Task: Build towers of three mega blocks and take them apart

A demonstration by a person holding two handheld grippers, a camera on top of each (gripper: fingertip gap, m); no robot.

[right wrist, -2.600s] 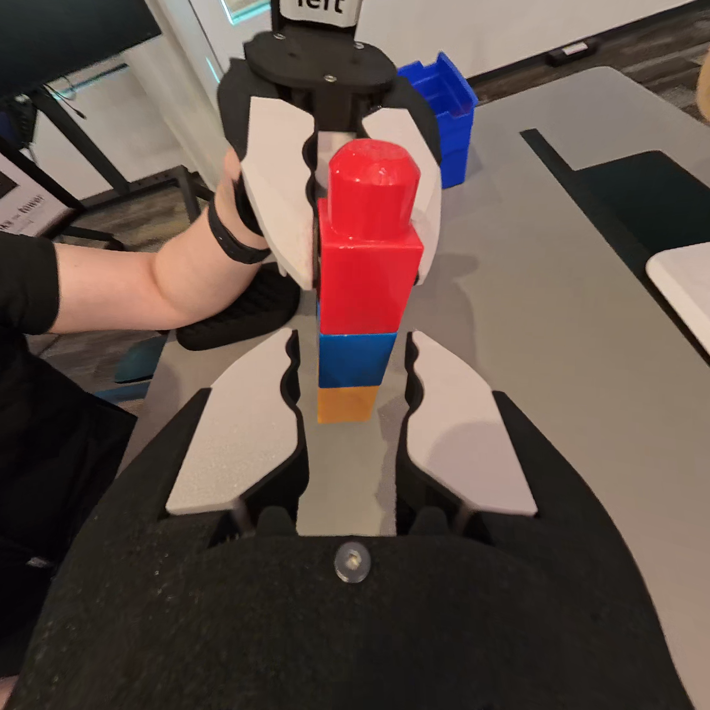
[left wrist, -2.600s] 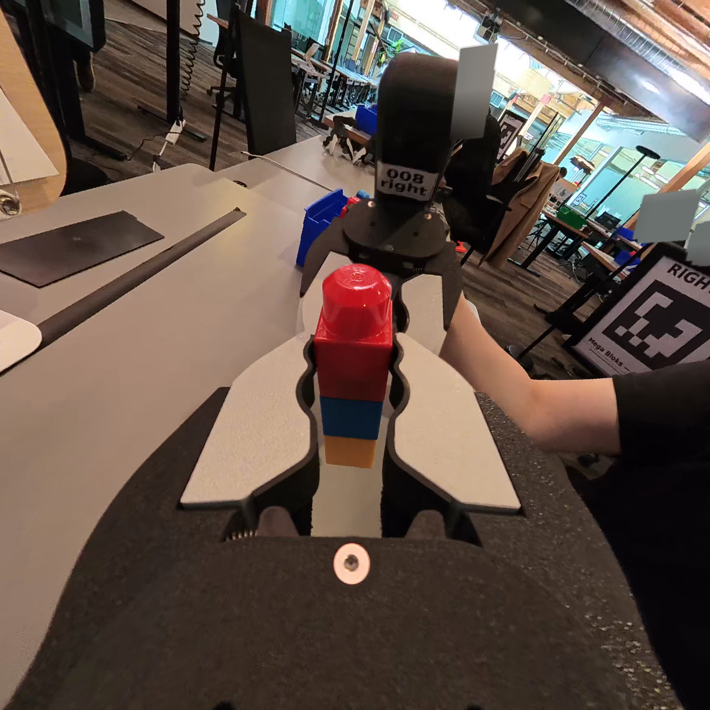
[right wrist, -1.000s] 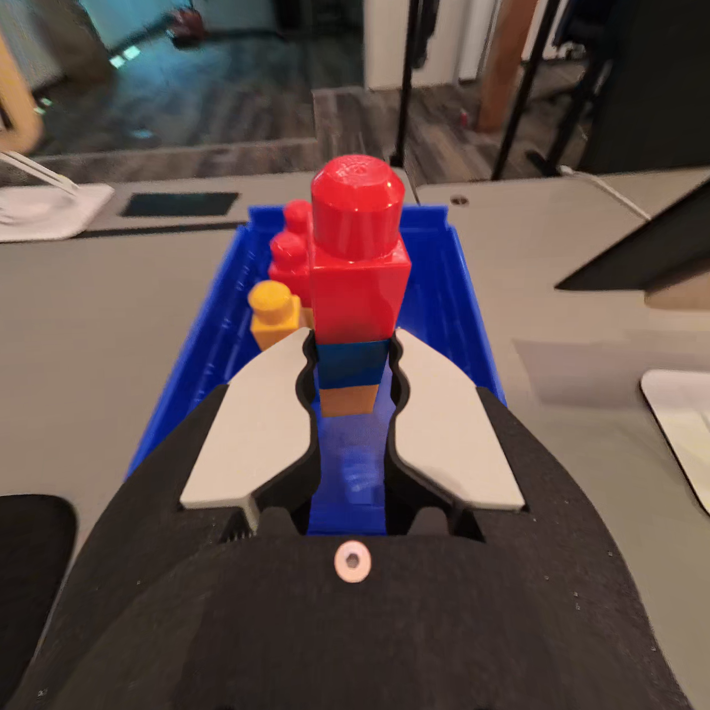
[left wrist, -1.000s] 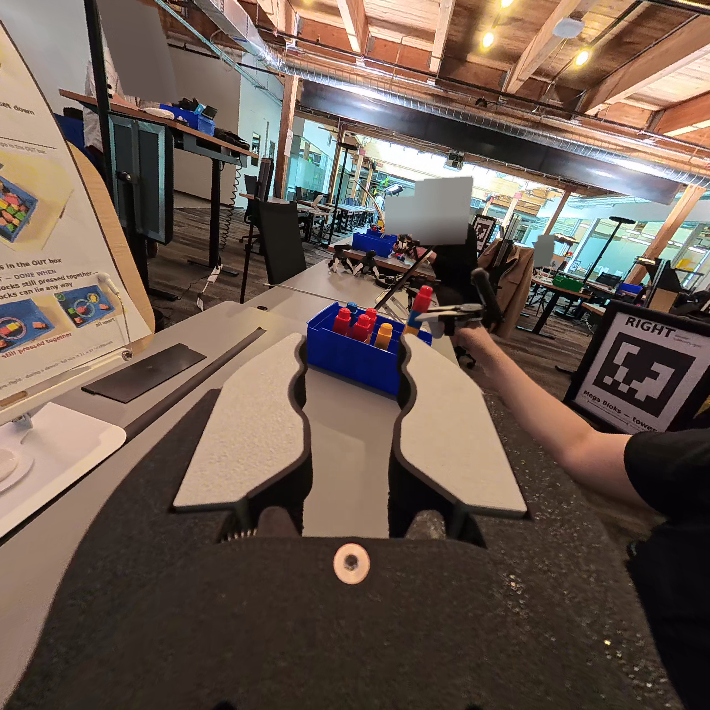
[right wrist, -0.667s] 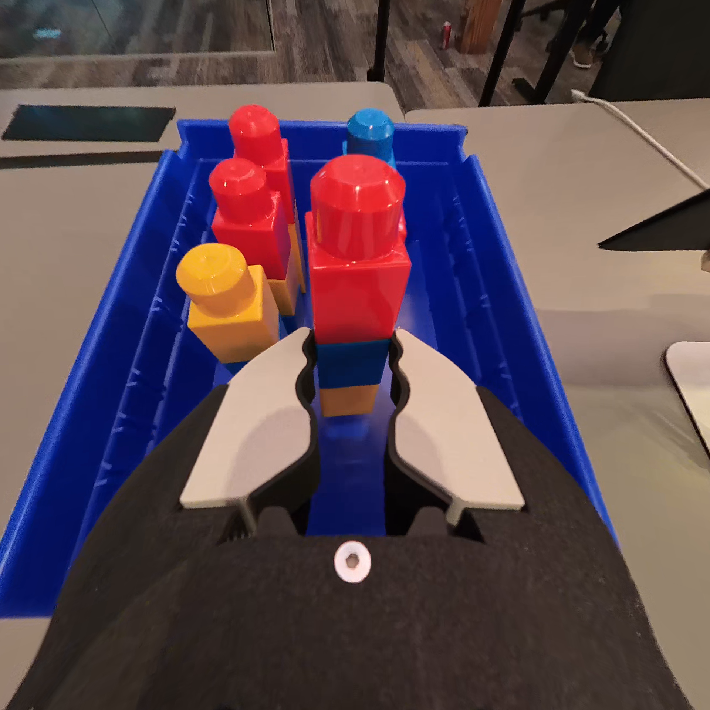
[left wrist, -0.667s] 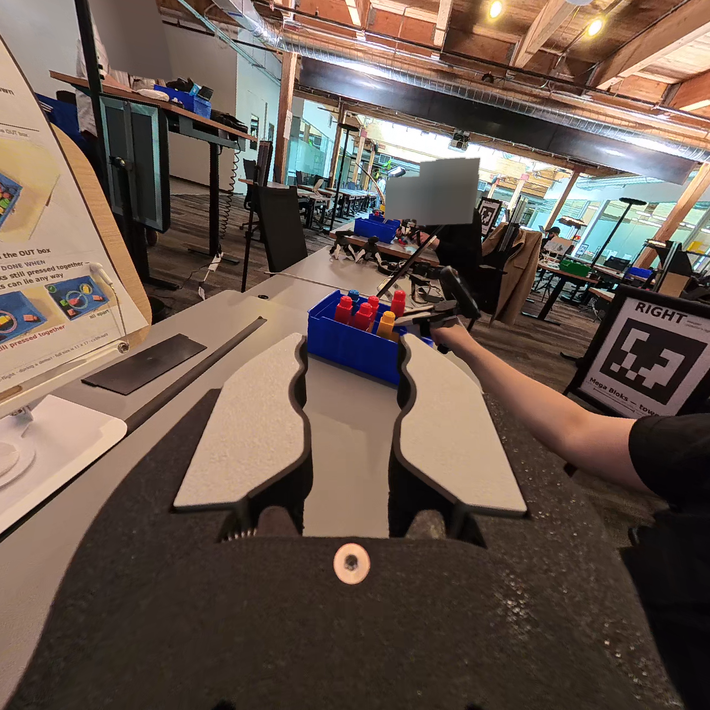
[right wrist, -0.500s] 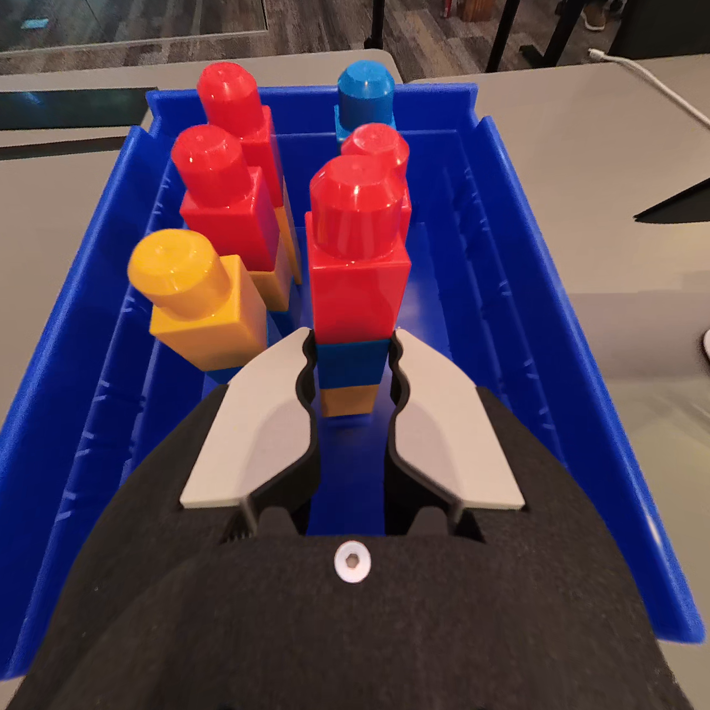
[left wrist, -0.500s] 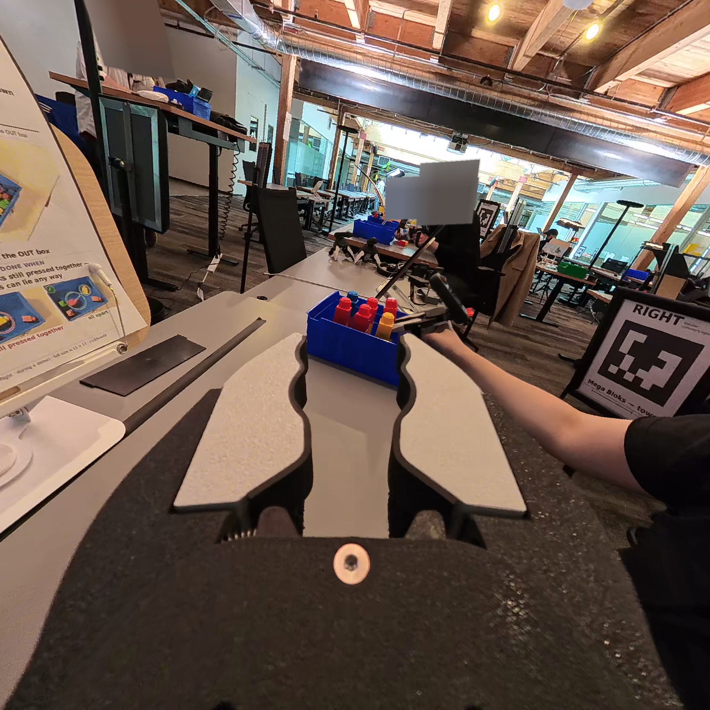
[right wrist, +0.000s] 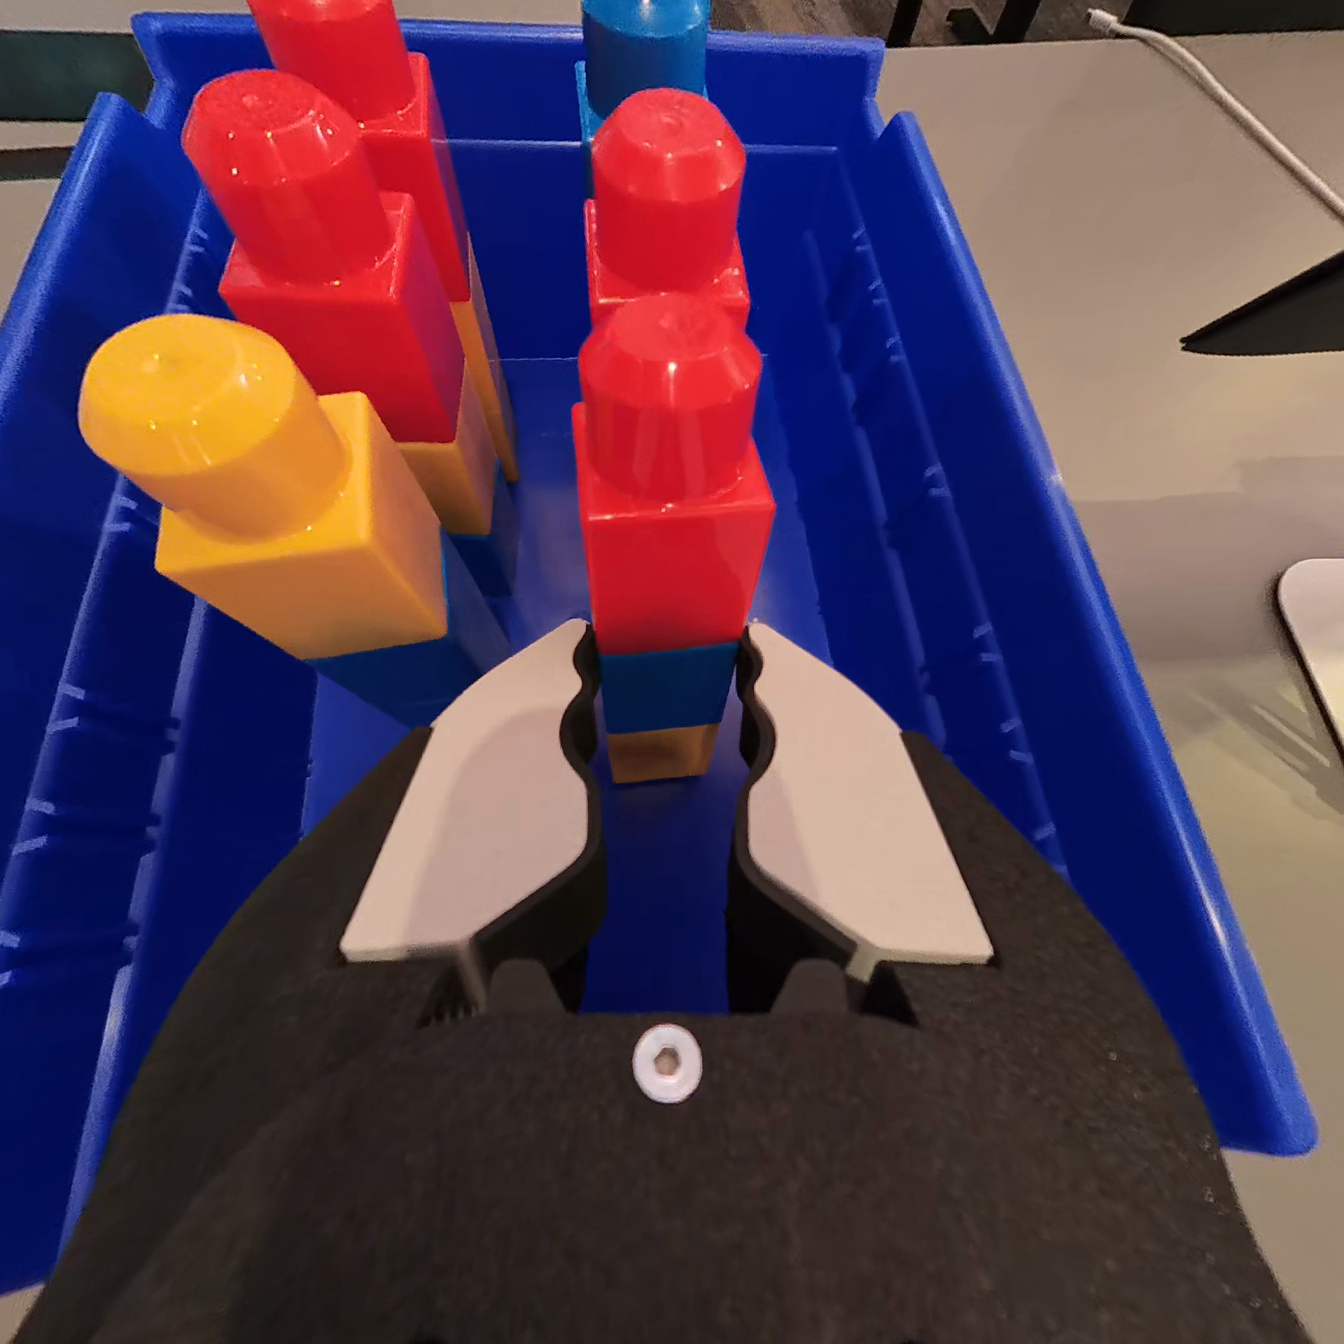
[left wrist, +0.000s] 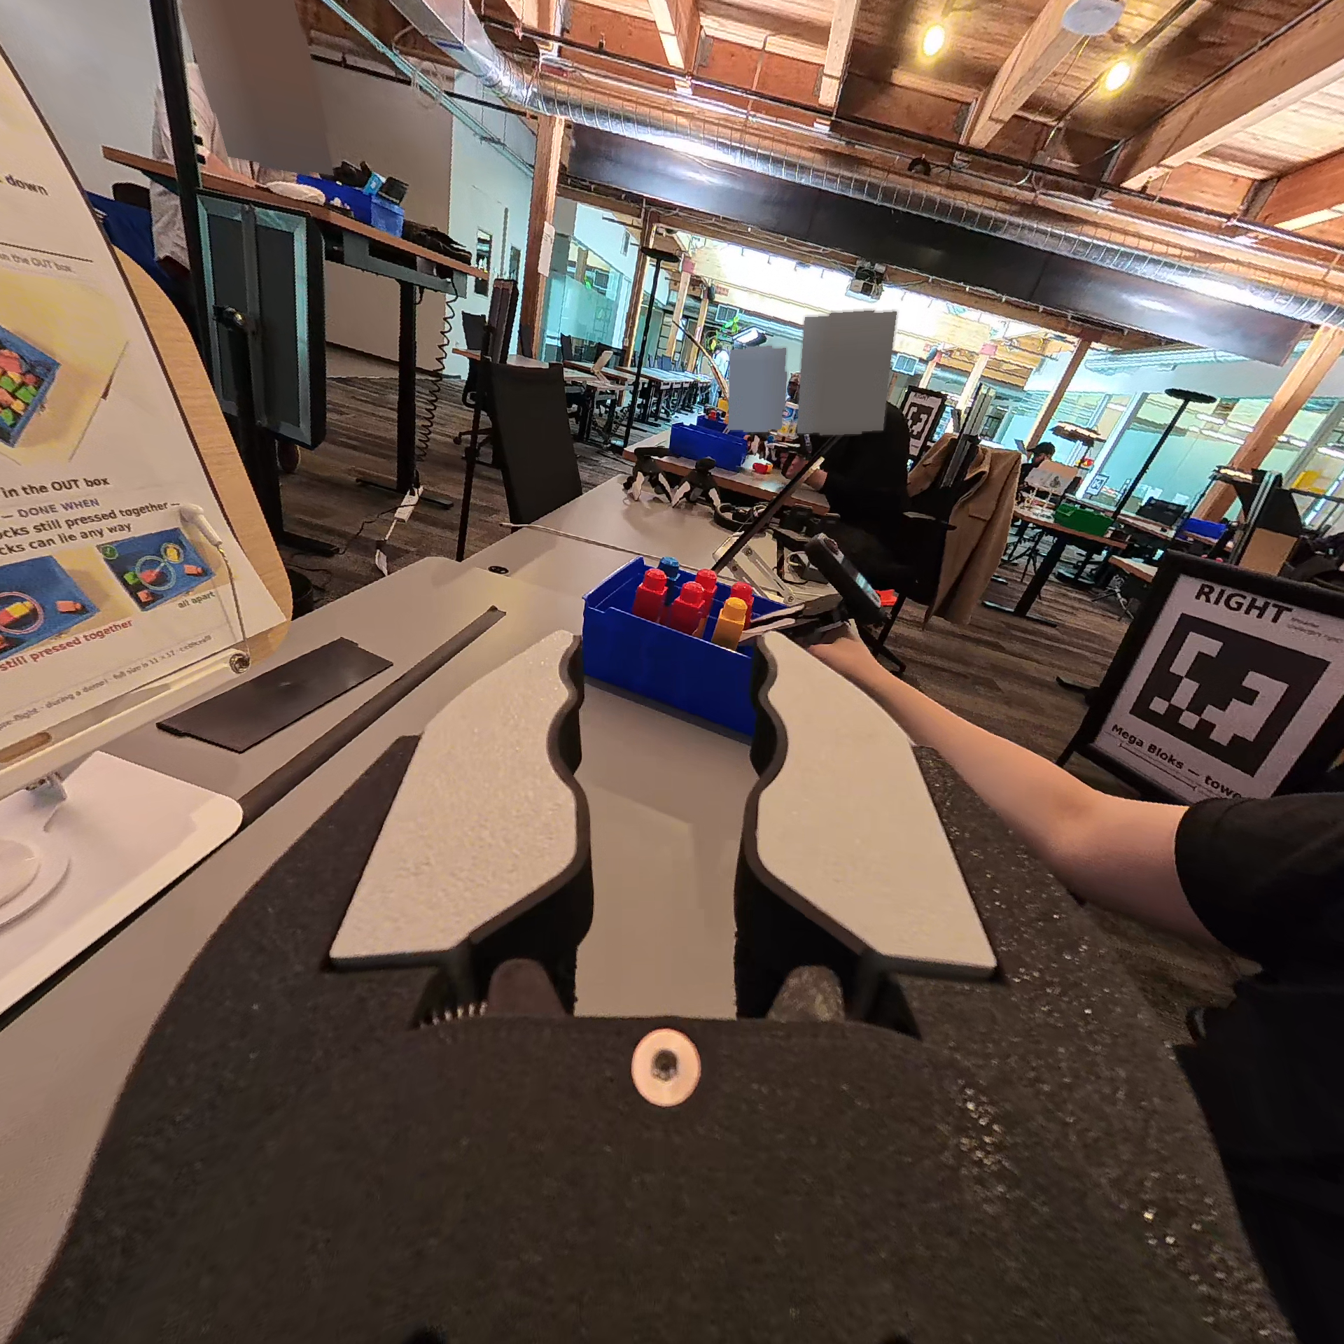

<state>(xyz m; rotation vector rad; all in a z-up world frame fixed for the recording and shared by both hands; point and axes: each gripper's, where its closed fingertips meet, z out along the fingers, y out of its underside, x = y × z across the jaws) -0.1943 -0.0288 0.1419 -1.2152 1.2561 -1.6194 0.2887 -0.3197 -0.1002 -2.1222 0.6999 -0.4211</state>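
seen from the right wrist view only: right gripper (right wrist: 665, 680) clamped on a three-block tower (right wrist: 669, 553), fingers (right wrist: 502, 764) pressing the blue middle block from both sides, red block on top with its round stud uppermost, orange block at the bottom. tower upright, long axis vertical, stud pointing up and slightly away from the camera, base down inside the blue bin (right wrist: 1018, 582); cannot tell whether the orange base touches the bin floor. beside it in the same bin, other upright towers: a yellow-topped tower (right wrist: 284, 502) at the left, a red-topped tower (right wrist: 327, 276) behind that, another red-topped one (right wrist: 665, 211) directly behind the held tower, and a blue stud (right wrist: 644, 44) at the far wall. white cable (right wrist: 1236, 116) on the grey table beyond the bin's right wall.

seen from the left wrist view only: left gripper (left wrist: 665, 698) spread apart with nothing between its fingers, held above the grey table (left wrist: 451, 611), well apart from the bin (left wrist: 665, 665). bin small and distant here, stud tops poking above its rim, right gripper (left wrist: 789, 622) reaching in from the right on a bare forearm (left wrist: 1018, 785). instruction board (left wrist: 87, 465) standing at the left, black mat (left wrist: 276, 691) flat on the table, marker sign (left wrist: 1229, 684) at the right, open office behind.
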